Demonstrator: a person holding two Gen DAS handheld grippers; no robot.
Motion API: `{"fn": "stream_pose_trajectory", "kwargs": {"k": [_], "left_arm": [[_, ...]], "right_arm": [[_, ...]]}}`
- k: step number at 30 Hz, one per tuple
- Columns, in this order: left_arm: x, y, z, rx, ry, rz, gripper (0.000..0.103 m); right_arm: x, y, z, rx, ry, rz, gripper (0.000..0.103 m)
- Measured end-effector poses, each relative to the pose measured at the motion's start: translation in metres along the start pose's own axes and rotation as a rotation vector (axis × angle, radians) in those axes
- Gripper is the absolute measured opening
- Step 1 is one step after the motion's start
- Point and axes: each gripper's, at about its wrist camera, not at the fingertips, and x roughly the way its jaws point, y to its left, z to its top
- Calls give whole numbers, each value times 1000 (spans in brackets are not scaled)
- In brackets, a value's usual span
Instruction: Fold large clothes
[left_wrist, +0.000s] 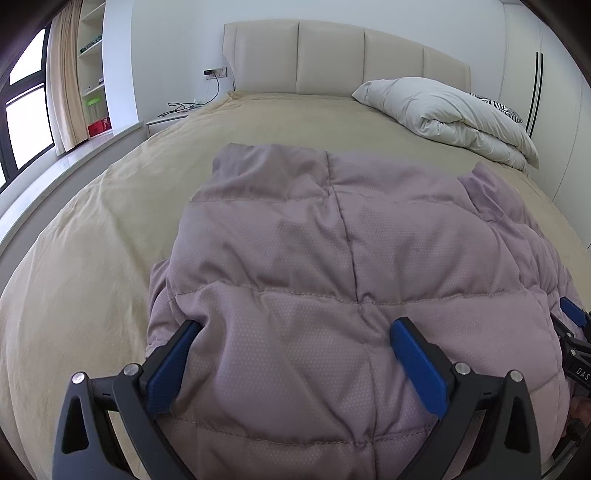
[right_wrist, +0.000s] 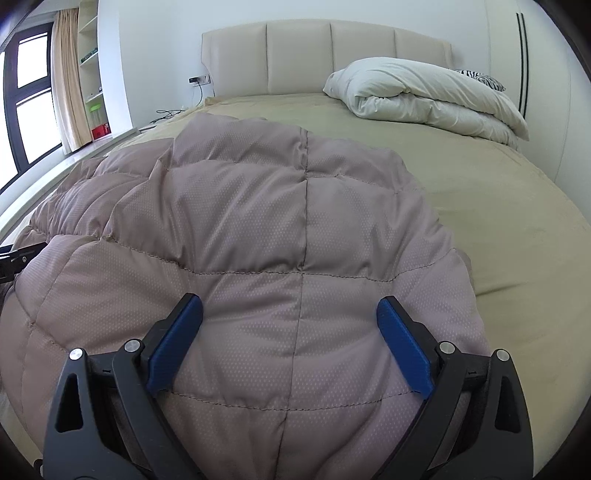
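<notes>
A mauve quilted puffer jacket (left_wrist: 332, 251) lies spread on the beige bed (left_wrist: 110, 229); it also fills the right wrist view (right_wrist: 266, 221). My left gripper (left_wrist: 295, 328) is wide open, its blue pads (left_wrist: 417, 365) straddling a bulge of the jacket's near edge. My right gripper (right_wrist: 290, 306) is wide open too, with its blue pads (right_wrist: 402, 343) on either side of the jacket's padded near edge. The right gripper's tip shows at the right edge of the left wrist view (left_wrist: 572, 317). Neither gripper pinches the fabric.
A folded white duvet (left_wrist: 450, 114) with a zebra-print pillow (left_wrist: 509, 110) lies at the bed's far right by the beige headboard (left_wrist: 332, 55). A window ledge (left_wrist: 55, 173), curtain and shelves stand to the left. A wardrobe (left_wrist: 546, 74) stands on the right.
</notes>
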Motion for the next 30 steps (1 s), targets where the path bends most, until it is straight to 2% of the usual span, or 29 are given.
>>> {"fn": "stream_pose_trajectory", "kwargs": {"k": [19,23,27,30], "left_arm": [[1,4,-1,-20,1,-27,103],[-12,15,-2,-52,8,-61,103],[-52,42,-8,-115,-26,-91,103],[-70,70,-14,-162,-25,-117,103]], "right_arm": [[-1,4,0,-6,-9,-11,97],[0,6,4,-2,4,-7,97],[-10,0,14,49,67,33,97],[-35,-12,21,135,78,150,98]]}}
